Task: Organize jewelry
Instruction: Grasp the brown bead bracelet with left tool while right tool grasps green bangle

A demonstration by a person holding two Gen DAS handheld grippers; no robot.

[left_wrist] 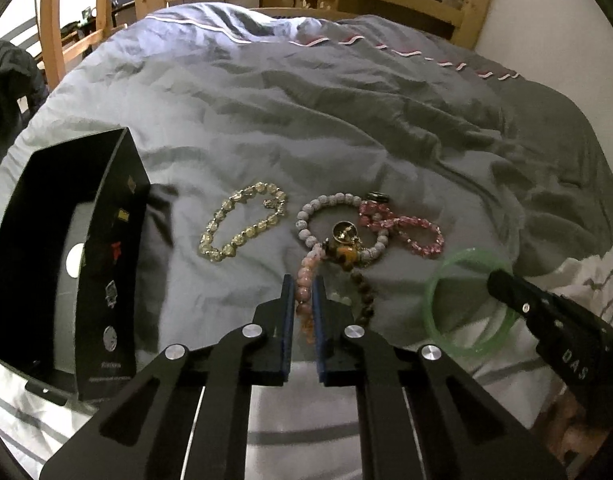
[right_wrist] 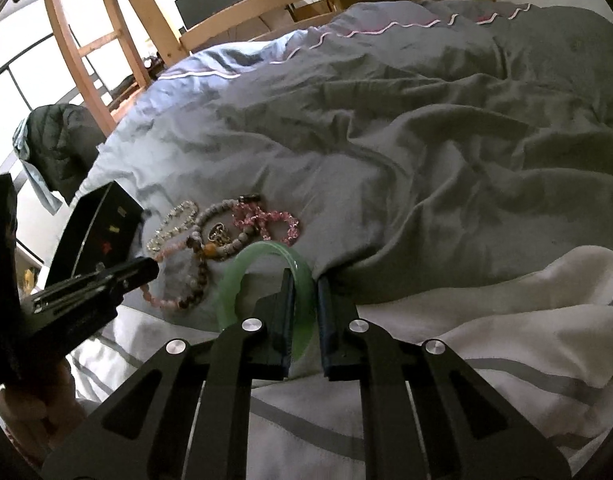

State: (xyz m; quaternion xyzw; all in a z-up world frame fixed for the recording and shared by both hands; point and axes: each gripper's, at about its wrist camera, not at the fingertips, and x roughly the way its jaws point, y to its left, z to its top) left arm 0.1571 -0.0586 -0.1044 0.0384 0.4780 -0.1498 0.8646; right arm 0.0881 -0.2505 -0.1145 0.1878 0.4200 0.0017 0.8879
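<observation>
1. Grey wrinkled bedding covers the bed (left_wrist: 346, 92), which carries all items near its front edge.
2. Left gripper (left_wrist: 303, 292): clenched on the pink bead bracelet (left_wrist: 306, 280), a strand of round, glossy beads that still lies on the bed.
3. Right gripper (right_wrist: 305, 286): clenched on the green bangle (right_wrist: 242, 276), a smooth, rigid, translucent ring resting where grey bedding meets a white blanket (right_wrist: 486, 320).
4. Black box (left_wrist: 70, 256): rectangular, stiff-walled, open-topped, standing at the front left of the bed. No jewelry is visible inside.
5. Ungrasped pieces lie in a loose cluster between box and bangle: a yellow faceted-bead bracelet (left_wrist: 242, 222), a white matte-bead bracelet (left_wrist: 338, 216), a pink crystal bracelet (left_wrist: 402, 228) and a dark ring (left_wrist: 377, 197).
6. Progress assessment: early stage. Two pieces are gripped; none appears stored, and all pieces remain to be transferred.
</observation>
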